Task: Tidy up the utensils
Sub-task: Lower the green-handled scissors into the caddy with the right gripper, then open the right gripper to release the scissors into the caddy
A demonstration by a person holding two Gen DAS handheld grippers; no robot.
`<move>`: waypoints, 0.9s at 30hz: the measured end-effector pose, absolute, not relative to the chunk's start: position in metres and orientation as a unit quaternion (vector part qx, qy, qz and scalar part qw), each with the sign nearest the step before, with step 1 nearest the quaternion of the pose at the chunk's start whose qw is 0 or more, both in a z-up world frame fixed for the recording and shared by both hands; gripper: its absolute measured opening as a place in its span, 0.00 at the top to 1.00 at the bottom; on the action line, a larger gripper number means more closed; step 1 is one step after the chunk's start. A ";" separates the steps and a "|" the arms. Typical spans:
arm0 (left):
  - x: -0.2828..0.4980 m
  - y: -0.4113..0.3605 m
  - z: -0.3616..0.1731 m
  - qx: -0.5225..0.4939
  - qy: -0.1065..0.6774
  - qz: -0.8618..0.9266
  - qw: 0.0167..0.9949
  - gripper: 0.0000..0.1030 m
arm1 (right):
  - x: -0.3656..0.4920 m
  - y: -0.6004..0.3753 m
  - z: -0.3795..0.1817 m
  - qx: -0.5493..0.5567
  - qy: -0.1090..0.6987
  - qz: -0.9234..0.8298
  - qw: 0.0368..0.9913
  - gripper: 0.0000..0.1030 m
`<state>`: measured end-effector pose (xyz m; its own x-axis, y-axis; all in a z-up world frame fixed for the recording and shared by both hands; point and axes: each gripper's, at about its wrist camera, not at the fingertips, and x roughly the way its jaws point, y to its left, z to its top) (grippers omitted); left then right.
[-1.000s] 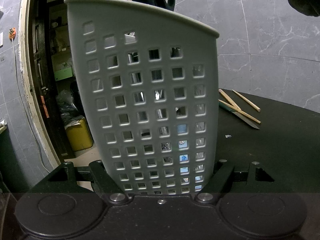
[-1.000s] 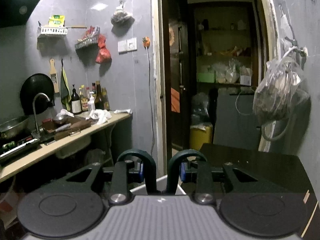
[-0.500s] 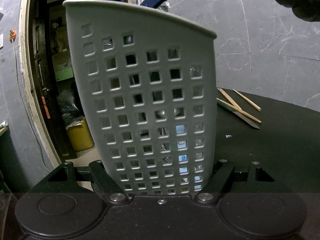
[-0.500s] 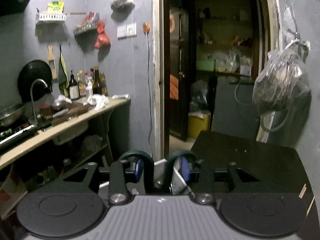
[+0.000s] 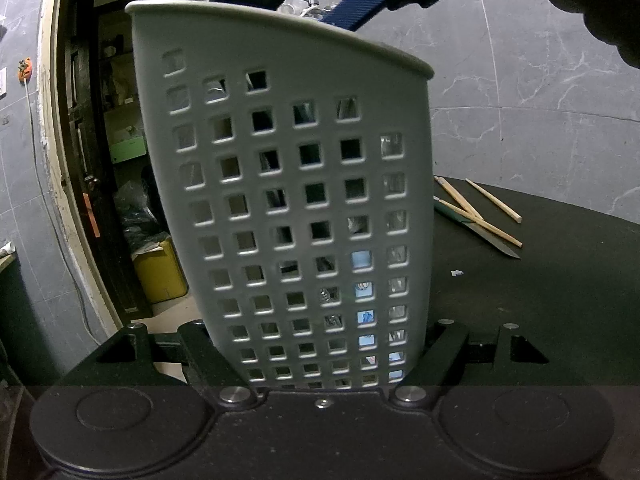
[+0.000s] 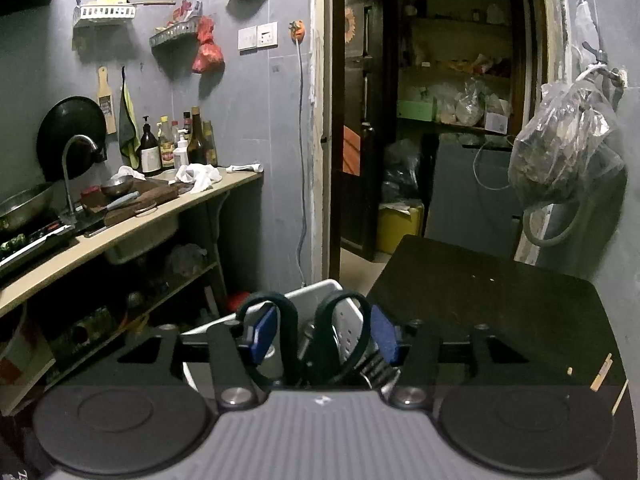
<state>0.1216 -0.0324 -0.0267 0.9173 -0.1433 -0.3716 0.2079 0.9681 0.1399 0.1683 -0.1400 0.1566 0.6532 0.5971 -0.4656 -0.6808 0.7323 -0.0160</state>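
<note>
Over the holder [image 6: 320,300], right claw [image 6: 320,336] clamps scissors [image 6: 304,332].

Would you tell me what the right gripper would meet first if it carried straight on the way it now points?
Probably the scissors, whose dark handle loops sit between the right gripper's blue fingers; directly beyond is the white utensil holder. Depth between them is hard to judge.
</note>
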 end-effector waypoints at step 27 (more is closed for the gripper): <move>0.122 -0.038 -0.024 0.093 0.188 -0.082 0.974 0.24 | 0.172 -0.184 0.141 -0.064 0.223 0.242 0.942 0.16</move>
